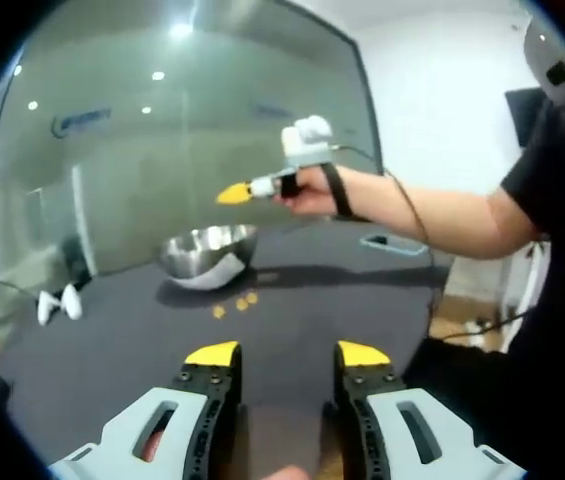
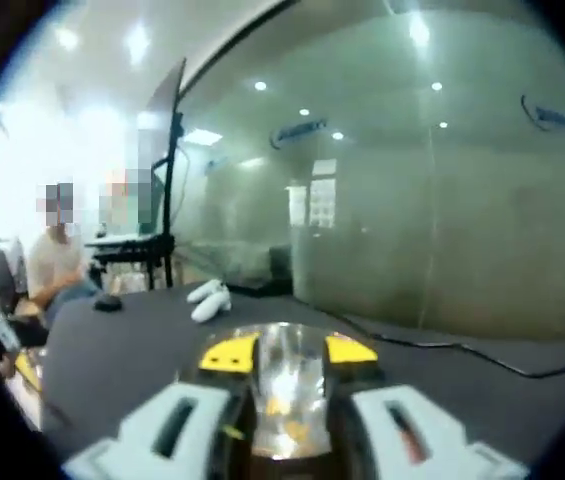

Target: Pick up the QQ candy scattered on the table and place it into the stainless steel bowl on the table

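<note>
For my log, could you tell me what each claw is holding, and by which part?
Neither holds anything: the left claw stands open over the table, the right claw open above the stainless steel bowl.

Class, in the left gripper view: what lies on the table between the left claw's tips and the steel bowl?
Three small QQ candies lie on the dark table, just before the stainless steel bowl; nearer the left claw it is bare.

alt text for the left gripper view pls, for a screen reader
The right gripper, held in a person's hand, hovers over a steel bowl on a dark table. Three yellow candies lie just in front of the bowl. The left gripper is open in the foreground, holding nothing.
</note>
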Demonstrator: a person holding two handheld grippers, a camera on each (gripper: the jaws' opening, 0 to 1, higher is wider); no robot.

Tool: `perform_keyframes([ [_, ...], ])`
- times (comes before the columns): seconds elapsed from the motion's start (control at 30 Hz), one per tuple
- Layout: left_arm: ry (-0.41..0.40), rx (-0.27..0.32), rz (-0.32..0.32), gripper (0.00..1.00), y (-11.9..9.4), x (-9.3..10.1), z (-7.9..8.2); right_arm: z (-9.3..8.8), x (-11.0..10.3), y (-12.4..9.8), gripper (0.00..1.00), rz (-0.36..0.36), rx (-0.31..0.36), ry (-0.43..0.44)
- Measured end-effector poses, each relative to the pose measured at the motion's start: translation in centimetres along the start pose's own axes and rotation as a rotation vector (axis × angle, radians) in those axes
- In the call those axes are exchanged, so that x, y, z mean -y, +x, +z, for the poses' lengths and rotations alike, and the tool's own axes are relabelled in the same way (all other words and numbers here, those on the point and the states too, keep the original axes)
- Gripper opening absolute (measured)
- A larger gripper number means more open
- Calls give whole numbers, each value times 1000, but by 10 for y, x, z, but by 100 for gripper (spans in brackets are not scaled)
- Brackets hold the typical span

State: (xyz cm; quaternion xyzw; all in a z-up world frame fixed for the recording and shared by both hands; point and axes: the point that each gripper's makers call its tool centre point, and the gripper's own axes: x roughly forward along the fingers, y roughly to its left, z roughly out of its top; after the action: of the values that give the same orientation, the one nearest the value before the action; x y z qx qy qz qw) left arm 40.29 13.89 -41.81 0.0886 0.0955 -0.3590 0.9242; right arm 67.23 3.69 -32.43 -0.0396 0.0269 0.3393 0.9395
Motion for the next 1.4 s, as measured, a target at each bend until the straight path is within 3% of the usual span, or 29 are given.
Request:
perform_keyframes([
  [0.13,58,-48,23,38,4,-2,-9,2,4,-8,22,-9,10,-1],
  [0.27,49,-34,9,38,5,1,-5,1,1,-15,23,7,18,7],
  [0.37,58,-28,9,38,5,3,-1,0,-19,-29,23,120,67,-49],
  [0.5,57,-21,3,38,5,4,0,-26,-50,-56,23,278,58,47],
  [0.57,58,-26,4,38,6,3,-1,-42,-64,-75,23,300,44,31],
  [0.63,55,-28,4,38,6,3,-2,-66,-76,-90,23,329,-17,0],
  [0.77,54,-28,2,38,5,3,-3,-100,-85,-105,21,336,-99,-90],
  [0.8,52,-27,2,38,4,3,-4,-103,-84,-105,19,320,-88,-131],
  [1.1,45,-22,7,38,4,1,-4,-114,-86,-97,19,331,-119,-48],
  [1.17,46,-24,9,38,3,1,-4,-117,-88,-92,19,336,-128,-49],
  [1.23,41,-25,11,38,2,0,-5,-124,-91,-89,19,360,-170,-114],
  [1.4,41,-30,13,38,2,-1,-7,-133,-98,-73,19,377,-193,-79],
])
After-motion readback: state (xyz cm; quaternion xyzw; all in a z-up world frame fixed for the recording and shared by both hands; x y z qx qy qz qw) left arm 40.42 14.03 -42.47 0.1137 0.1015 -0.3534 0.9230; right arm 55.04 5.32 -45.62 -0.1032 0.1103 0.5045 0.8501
